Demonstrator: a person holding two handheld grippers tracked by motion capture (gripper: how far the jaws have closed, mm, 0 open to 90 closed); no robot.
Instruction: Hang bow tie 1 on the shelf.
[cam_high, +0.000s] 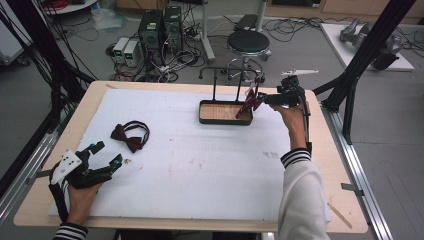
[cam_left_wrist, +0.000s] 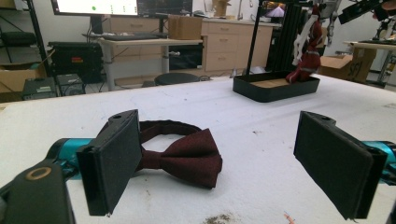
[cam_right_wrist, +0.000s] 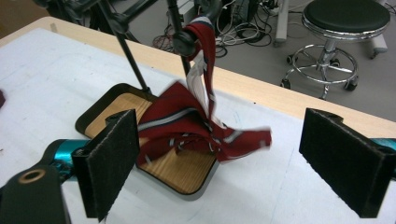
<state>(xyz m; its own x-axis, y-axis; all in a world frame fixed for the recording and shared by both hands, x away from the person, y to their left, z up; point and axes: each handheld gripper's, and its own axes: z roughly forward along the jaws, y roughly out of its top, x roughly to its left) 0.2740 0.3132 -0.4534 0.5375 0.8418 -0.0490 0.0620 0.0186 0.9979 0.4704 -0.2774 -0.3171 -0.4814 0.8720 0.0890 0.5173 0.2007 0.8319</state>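
- We take the black tray (cam_high: 225, 120) with its wooden floor as our landmark; it stands on the white mat (cam_high: 190, 165) that covers the bench (cam_high: 35, 200), toward the far edge.
- A black rack (cam_high: 227, 75) rises from the tray's far side, and a striped red necktie (cam_right_wrist: 196, 121) hangs over one of its arms. The necktie's lower part lies bunched on the tray floor, with one end spilling over the tray's rim.
- We hold the right gripper (cam_high: 257, 98) just beside the tray's right end, raised above the bench and aimed at the hanging necktie.
- In the right gripper view its jaws stand wide apart, one to each side of the necktie. The pads (cam_right_wrist: 112, 163) do not press on the cloth, so this gripper has hold of nothing.
- A dark maroon bow tie (cam_high: 130, 136) with its looped band lies flat on the mat, well to the left of the tray and nearer to us.
- We rest the left gripper (cam_high: 106, 154) near the left edge of the mat, well apart from the tray and just short of the bow tie.
- In the left gripper view its jaws stand wide apart and point toward the bow tie (cam_left_wrist: 182, 156), which lies just beyond the pads (cam_left_wrist: 114, 163). This gripper has hold of nothing.
- Beyond the tray, off the bench, a black stool (cam_high: 248, 42) stands on the floor.
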